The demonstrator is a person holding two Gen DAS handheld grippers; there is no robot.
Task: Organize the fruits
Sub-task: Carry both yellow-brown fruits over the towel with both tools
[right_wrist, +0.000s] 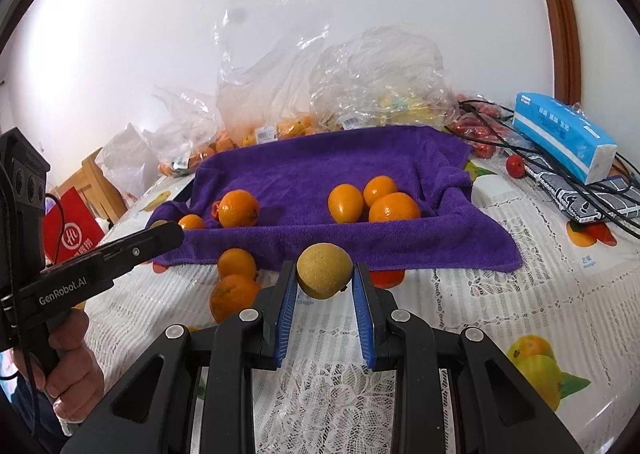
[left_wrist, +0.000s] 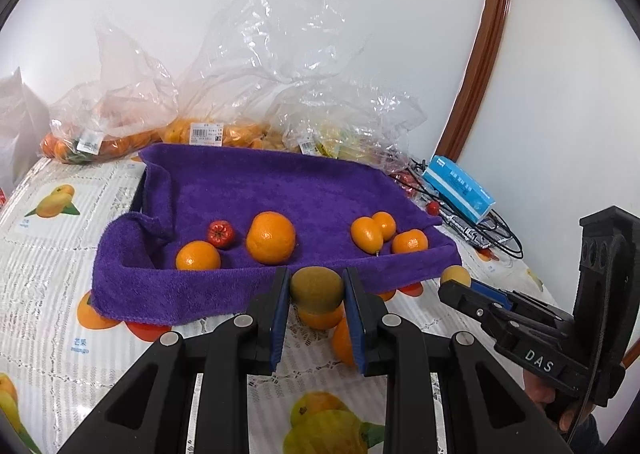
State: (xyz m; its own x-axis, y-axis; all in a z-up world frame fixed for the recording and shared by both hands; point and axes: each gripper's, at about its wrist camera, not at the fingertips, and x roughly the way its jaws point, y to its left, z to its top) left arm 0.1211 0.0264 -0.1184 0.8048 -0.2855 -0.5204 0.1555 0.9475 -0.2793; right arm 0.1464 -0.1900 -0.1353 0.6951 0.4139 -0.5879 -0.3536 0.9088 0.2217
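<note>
Tongs, left [left_wrist: 316, 290] and right [right_wrist: 325, 278], each clamp a brownish fruit [left_wrist: 317, 289].

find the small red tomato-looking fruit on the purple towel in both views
Left wrist: the red fruit sits left of centre on the purple towel, just left of the biggest orange.
Right wrist: only a red sliver shows, mostly hidden behind the left side of that same orange.
Shared landmark: the biggest orange.
</note>
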